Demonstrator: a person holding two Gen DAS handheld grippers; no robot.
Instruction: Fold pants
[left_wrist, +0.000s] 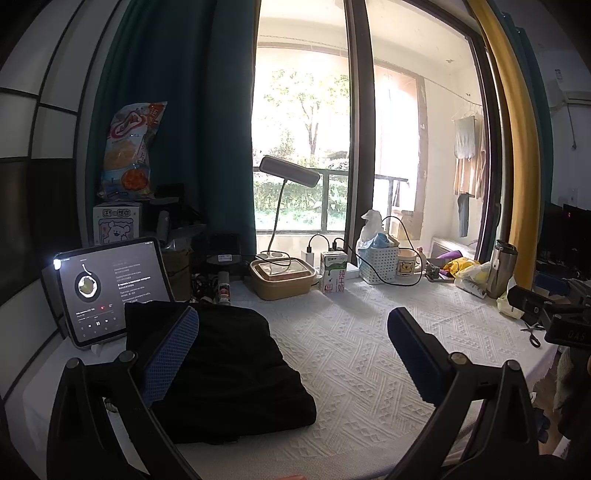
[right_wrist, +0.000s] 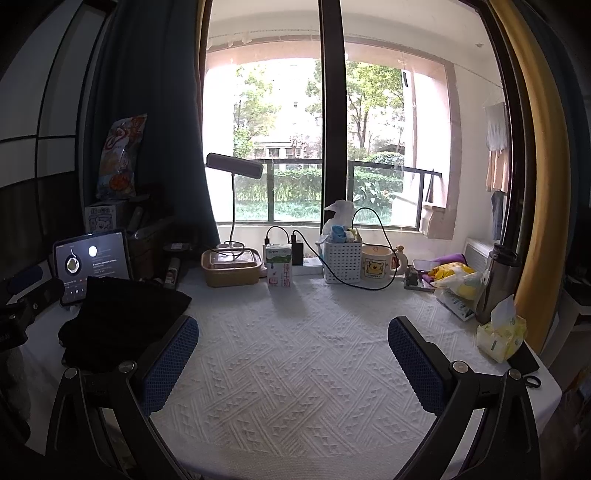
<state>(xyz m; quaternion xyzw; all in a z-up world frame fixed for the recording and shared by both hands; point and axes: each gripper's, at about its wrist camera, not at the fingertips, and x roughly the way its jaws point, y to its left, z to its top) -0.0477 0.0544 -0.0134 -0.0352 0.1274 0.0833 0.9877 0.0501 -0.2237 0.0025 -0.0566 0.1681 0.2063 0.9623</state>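
Black fabric, the folded pants (left_wrist: 229, 373), is seen lying in a compact stack on the white textured tablecloth (left_wrist: 351, 362), at the table's left side just in front of a lit tablet (left_wrist: 110, 288). In the left wrist view, the left gripper (left_wrist: 291, 354) is held with its jaws spread wide and nothing gripped between them; its blue-padded left finger (left_wrist: 168, 360) is seen over the near left part of the pants, though contact cannot be judged, while the other finger is seen over bare cloth. In the right wrist view, the right gripper (right_wrist: 291, 363) is likewise held wide open and empty above the bare middle of the tablecloth, with the pants (right_wrist: 122, 321) lying beyond its left finger (right_wrist: 166, 369). A milk carton (right_wrist: 280, 269), a white basket (right_wrist: 341, 262) and a mug (right_wrist: 378, 267) are ranged along the window edge, well apart from the pants.
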